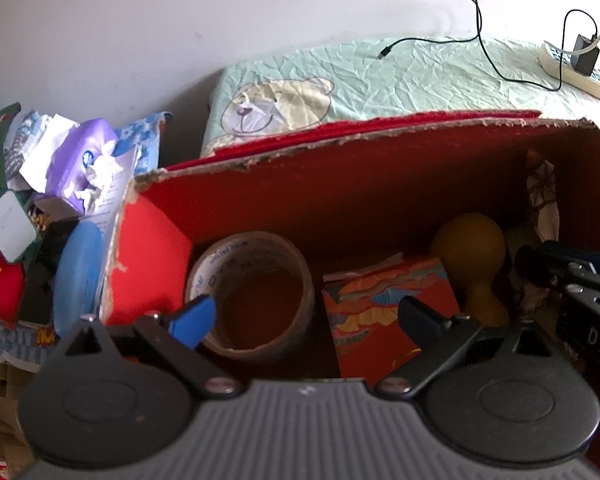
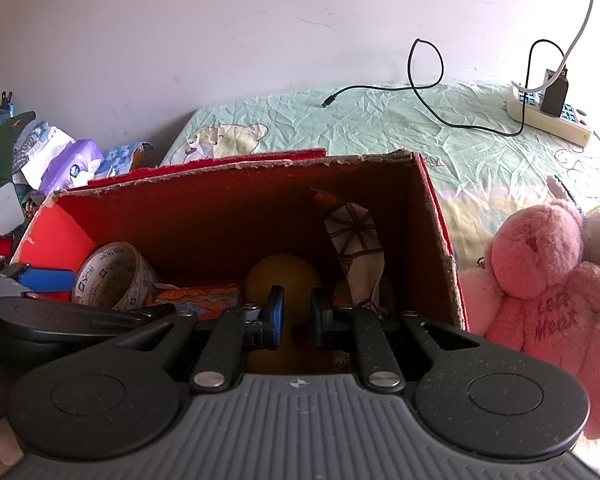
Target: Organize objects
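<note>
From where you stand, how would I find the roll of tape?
Look inside the red cardboard box in front of the bed. The roll of tape lies at its left end, beside a colourful patterned packet. It is the only brown, hollow ring there.

One red box [image 1: 340, 184] holds one tape roll [image 1: 252, 296], one patterned packet [image 1: 384, 312], one yellow gourd [image 1: 472, 256].

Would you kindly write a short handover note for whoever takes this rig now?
Left hand-held gripper: open, empty, over the red cardboard box.
Right hand-held gripper: narrowly open, holding nothing, above the yellow gourd-shaped object in the box.
Already inside: brown packing-tape roll, colourful patterned packet.
Left: the pink plush bear right of the box and the clutter with the purple tissue pack on its left.
</note>
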The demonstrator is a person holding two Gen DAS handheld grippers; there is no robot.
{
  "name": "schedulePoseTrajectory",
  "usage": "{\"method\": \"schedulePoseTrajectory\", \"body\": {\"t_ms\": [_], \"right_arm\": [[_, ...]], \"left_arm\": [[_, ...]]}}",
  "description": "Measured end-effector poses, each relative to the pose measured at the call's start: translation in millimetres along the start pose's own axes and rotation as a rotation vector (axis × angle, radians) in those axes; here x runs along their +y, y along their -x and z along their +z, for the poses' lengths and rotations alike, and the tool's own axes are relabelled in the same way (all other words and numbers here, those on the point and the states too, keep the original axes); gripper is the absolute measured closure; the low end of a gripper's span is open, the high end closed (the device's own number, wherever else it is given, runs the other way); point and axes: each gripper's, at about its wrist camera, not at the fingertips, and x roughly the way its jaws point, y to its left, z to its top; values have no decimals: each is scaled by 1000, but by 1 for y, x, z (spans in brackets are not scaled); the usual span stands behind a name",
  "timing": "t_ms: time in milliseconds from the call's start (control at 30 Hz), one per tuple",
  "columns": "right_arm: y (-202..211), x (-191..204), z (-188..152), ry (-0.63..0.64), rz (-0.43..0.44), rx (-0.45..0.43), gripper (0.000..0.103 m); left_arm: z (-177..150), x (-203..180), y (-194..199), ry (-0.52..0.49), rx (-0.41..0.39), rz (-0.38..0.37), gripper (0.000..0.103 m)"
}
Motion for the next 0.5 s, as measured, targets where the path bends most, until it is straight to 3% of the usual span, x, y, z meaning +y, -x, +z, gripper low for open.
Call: {"method": "schedulePoseTrajectory", "body": {"t_ms": [500], "right_arm": [[0, -1, -1, 5, 3, 5, 87]], "left_arm": [[0, -4, 0, -35, 10, -22, 5]]}}
